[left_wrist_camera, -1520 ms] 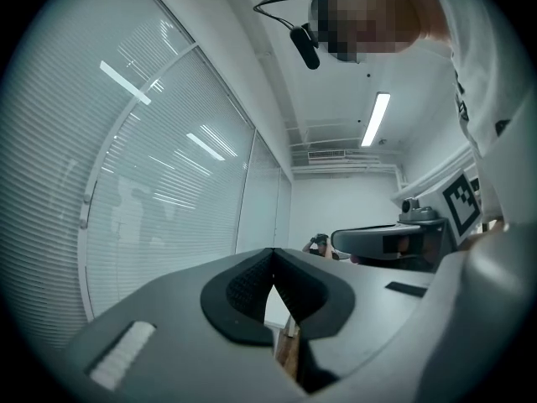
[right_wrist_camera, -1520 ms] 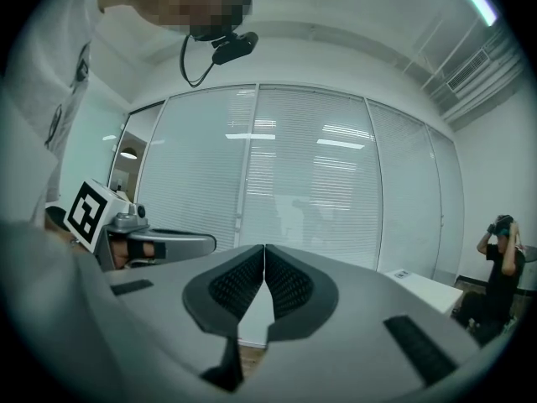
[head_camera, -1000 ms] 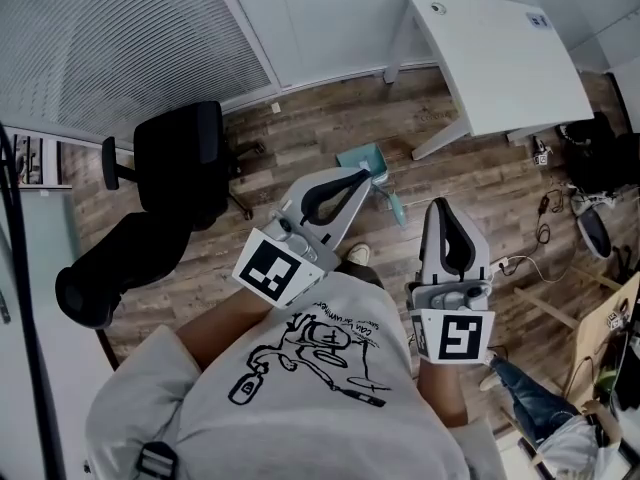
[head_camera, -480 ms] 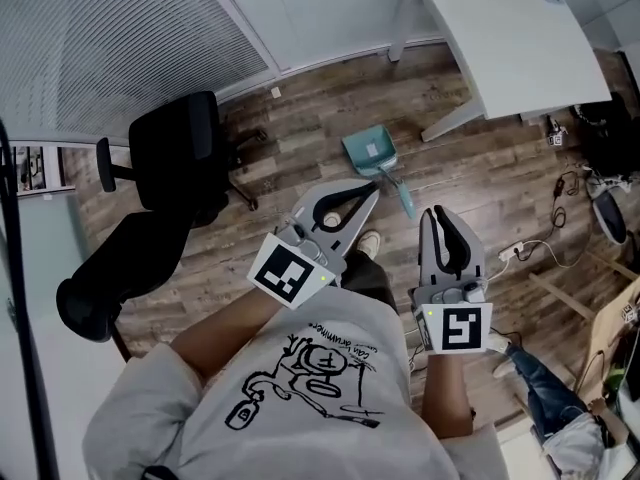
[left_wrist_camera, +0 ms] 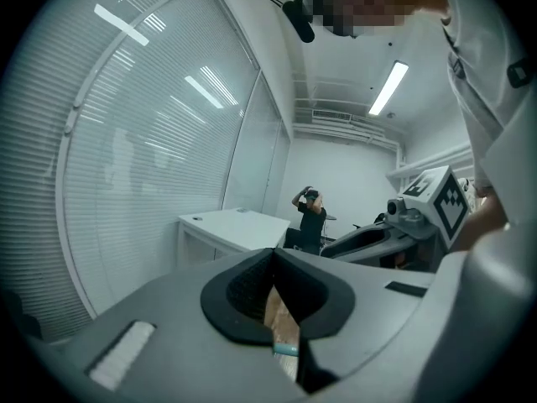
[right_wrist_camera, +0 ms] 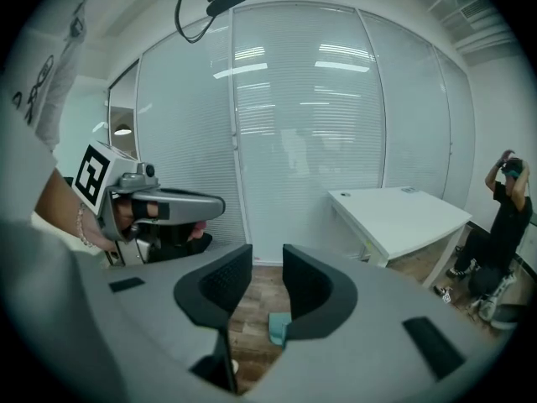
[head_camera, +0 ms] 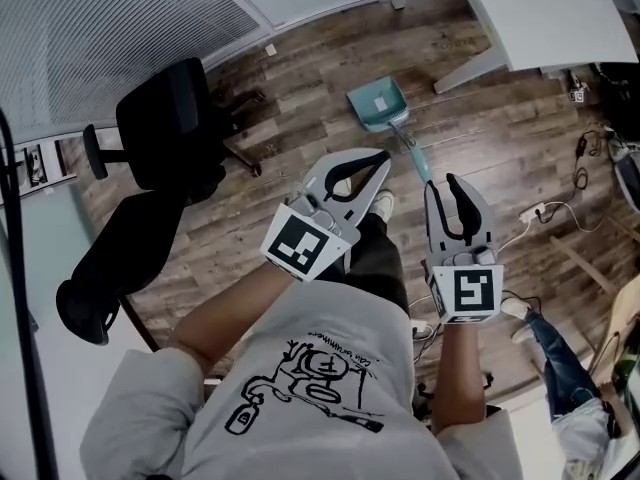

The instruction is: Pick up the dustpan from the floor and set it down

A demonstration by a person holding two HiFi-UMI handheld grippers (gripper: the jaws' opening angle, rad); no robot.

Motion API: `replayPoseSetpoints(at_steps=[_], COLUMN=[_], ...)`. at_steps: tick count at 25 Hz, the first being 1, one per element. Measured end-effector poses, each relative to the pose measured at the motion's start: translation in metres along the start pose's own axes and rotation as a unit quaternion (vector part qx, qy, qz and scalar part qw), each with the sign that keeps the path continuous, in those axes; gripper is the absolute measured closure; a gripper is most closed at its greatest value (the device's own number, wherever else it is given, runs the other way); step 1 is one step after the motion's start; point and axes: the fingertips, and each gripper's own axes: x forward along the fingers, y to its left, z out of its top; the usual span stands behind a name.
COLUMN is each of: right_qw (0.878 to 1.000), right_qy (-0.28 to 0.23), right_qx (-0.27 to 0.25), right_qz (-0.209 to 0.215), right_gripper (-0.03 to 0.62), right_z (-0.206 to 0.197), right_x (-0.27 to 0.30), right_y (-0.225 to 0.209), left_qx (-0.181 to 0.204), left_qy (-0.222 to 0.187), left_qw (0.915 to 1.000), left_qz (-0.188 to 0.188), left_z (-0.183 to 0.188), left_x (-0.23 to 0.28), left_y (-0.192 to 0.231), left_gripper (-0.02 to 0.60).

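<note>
A teal dustpan point(head_camera: 379, 102) lies on the wood floor, its handle point(head_camera: 413, 154) pointing back toward me. My left gripper point(head_camera: 384, 158) hangs above the floor just left of the handle; its jaws are shut on nothing. In the left gripper view point(left_wrist_camera: 273, 254) a sliver of teal point(left_wrist_camera: 285, 349) shows below the closed tips. My right gripper point(head_camera: 446, 182) is just right of the handle's near end. Its jaws are opening, with nothing between them. Through their gap in the right gripper view point(right_wrist_camera: 267, 263) I see the dustpan point(right_wrist_camera: 278, 326) on the floor below.
A black office chair point(head_camera: 165, 128) stands at the left. A white desk point(head_camera: 560, 8) is at the back right, by the blind-covered glass wall. Cables and a power strip point(head_camera: 530, 238) lie on the floor at right. A person point(right_wrist_camera: 503, 217) stands far off.
Both grippers have sunk toward the floor and now flank the dustpan's handle. The right gripper's jaws, shut before, have parted. The left jaws stay shut.
</note>
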Motion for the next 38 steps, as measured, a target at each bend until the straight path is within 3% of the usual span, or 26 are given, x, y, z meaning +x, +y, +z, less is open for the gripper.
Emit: replayPoseSetpoints(at_steps=[8,24,38], right_qw=[0.998,0.987,0.975], right_qy=[0.063,0.161,0.219], right_qx=[0.0,-0.006,0.02], right_qz=[0.003,0.015,0.044], right_gripper=[0.48,0.428,0.419], right_z=[-0.08,-0.2,-0.261], right_x=[0.043,0.112,0.145], right_y=[-0.015,-0.038,-0.039], left_qx=[-0.022,-0.049,-0.079], left_qy=[0.033,0.082,0.145], left_qw=[0.999,0.9947,0.985], left_qz=[0.02,0.039,0.05], left_z=[-0.075,-0.179,-0.244], left_x=[0.023,0.07,0.098], left_y=[0.022,0.045,0.057], left_gripper=[0.586,0.587,0.586])
